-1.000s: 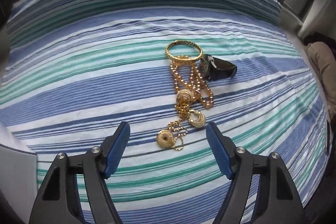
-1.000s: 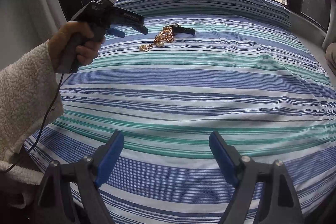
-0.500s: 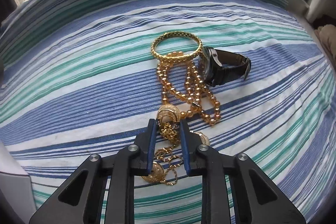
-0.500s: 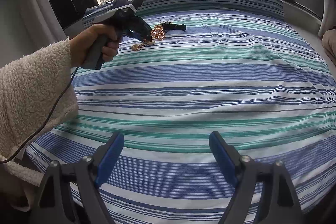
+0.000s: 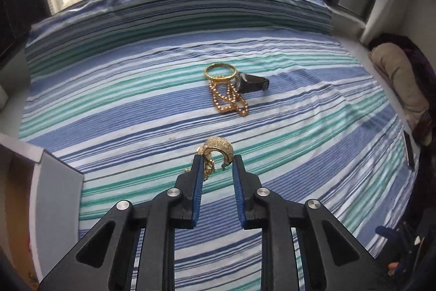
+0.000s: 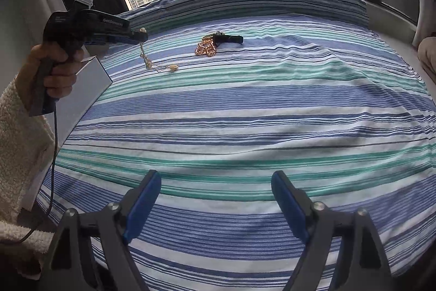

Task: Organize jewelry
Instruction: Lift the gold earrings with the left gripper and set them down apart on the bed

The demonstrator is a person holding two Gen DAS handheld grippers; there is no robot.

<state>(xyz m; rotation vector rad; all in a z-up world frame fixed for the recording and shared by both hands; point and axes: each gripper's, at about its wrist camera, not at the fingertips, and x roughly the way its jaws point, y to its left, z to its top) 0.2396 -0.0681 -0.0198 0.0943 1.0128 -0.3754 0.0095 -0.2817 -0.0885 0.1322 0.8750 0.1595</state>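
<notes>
Left gripper (image 5: 216,164) fingers clamped on gold chain (image 6: 148,60), lifted above striped sheet (image 5: 299,132), its pendant end touching sheet. Right gripper (image 6: 215,191) fingers wide, holding nothing. Bangle (image 5: 220,72), beads (image 5: 229,101), watch (image 5: 252,83) lie together mid-sheet. Box (image 5: 58,198) at left.

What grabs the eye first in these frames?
The left gripper, shut on a gold chain necklace, lifts it off the striped bedspread; in the right wrist view its tail still drags on the fabric. Farther back lie a gold bangle, a beaded strand and a dark watch, touching. The right gripper hangs open, empty.
</notes>
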